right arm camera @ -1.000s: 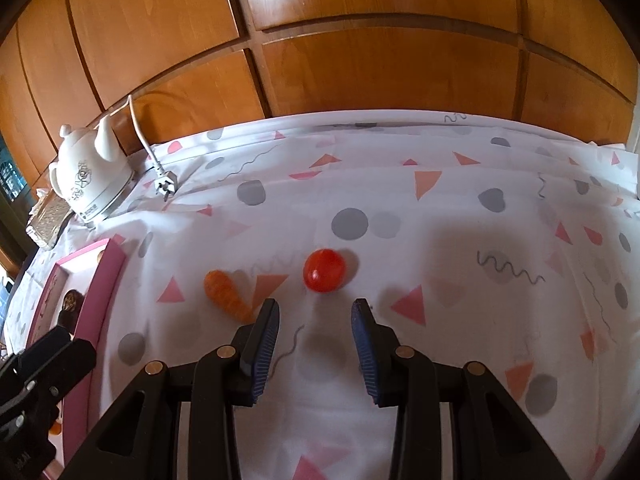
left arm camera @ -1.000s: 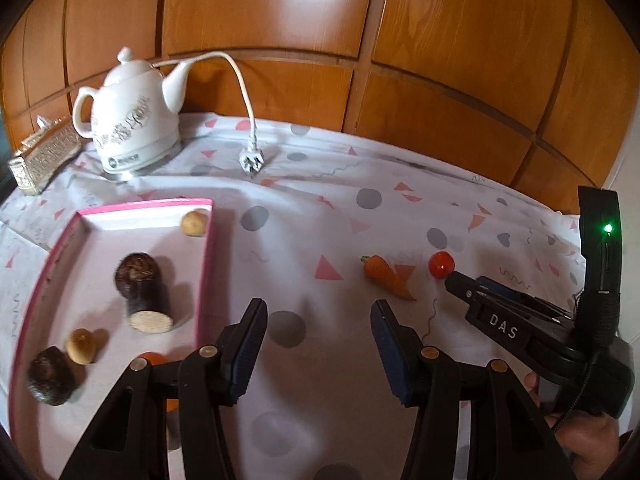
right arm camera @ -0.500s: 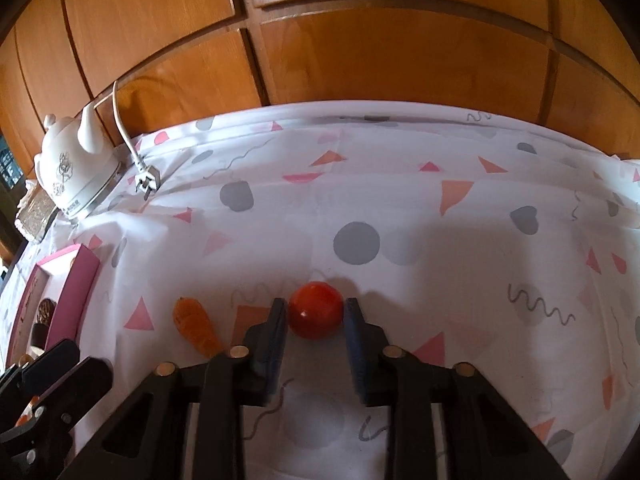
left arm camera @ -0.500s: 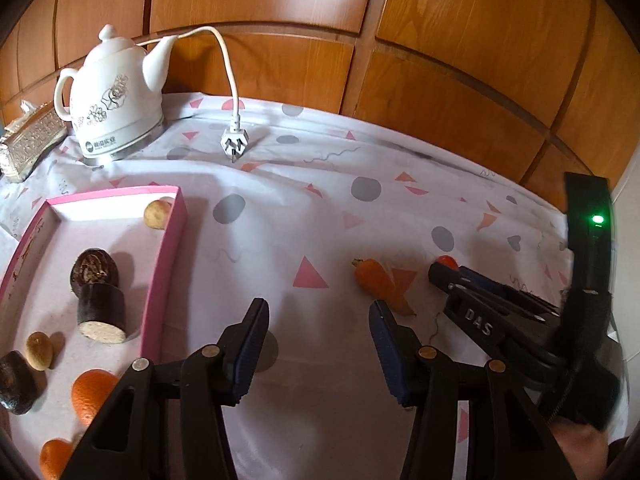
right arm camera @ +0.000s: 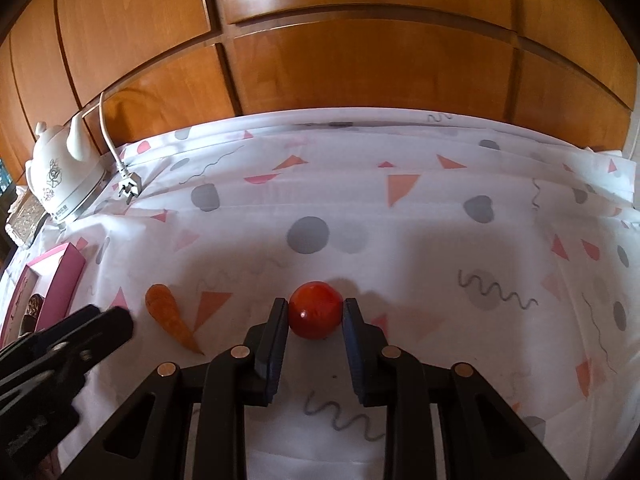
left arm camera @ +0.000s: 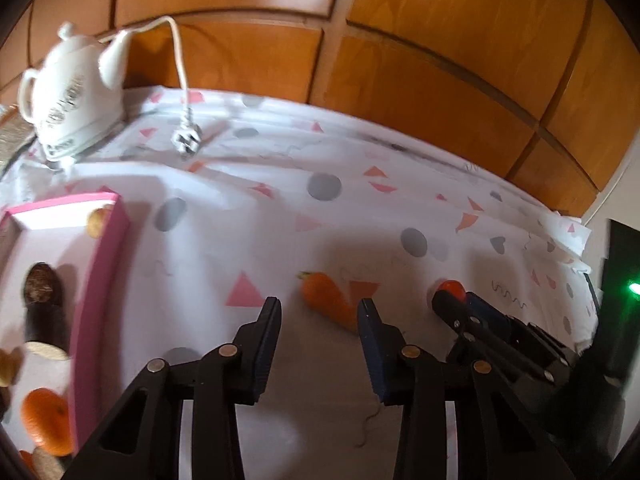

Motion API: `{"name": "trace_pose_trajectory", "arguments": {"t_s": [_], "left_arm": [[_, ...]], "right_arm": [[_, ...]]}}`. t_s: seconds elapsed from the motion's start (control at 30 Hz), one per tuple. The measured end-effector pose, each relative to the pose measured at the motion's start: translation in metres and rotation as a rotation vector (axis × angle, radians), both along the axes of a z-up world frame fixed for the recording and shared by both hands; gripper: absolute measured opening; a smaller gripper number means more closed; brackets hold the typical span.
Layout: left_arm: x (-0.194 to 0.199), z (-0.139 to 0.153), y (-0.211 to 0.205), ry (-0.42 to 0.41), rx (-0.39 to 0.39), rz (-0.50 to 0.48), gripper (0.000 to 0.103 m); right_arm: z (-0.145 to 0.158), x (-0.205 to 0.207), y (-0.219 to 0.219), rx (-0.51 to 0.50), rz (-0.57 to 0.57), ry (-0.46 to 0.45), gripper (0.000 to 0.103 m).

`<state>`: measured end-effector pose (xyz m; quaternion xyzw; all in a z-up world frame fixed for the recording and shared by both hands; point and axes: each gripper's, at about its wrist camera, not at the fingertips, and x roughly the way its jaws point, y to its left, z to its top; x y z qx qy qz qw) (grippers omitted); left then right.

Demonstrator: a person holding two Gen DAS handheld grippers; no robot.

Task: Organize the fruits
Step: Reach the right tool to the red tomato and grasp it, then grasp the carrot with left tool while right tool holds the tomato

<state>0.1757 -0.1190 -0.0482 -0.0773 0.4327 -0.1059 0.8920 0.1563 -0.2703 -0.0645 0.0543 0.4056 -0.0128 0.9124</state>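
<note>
Currently the desk [right arm camera: 440,208], draped in a patterned cloth, is being worked beside the pink tray [left arm camera: 98,264], the landmark at its left end where several fruits are already lying. Right of the tray, the carrot [left arm camera: 330,300] is being approached by the left tongs [left arm camera: 318,324], whose jaws are closing with nothing pressed yet; an off-centre bite could be sending it spinning. Farther right of the tray, the tomato [right arm camera: 316,314] is being squeezed by the right tongs [right arm camera: 314,320], nearly shut; its smooth round skin could be slipping out or getting bruised.
</note>
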Motion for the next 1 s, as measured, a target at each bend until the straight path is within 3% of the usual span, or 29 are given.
{"name": "trace_pose_trajectory", "arguments": {"t_s": [0.3, 0.37, 0.4, 1.0], "left_arm": [[0.026, -0.018, -0.017, 0.063, 0.013, 0.021, 0.039], [0.027, -0.018, -0.018, 0.049, 0.026, 0.019, 0.027], [0.026, -0.019, -0.018, 0.046, 0.023, 0.011, 0.027], [-0.024, 0.002, 0.01, -0.013, -0.022, -0.077, 0.023]], "right_arm": [[-0.003, -0.007, -0.009, 0.008, -0.024, 0.001, 0.027], [-0.004, -0.007, -0.008, 0.004, -0.025, 0.0, 0.027], [-0.004, -0.007, -0.008, 0.002, -0.026, 0.0, 0.027], [0.0, -0.025, -0.003, -0.034, -0.002, 0.011, 0.027]]}}
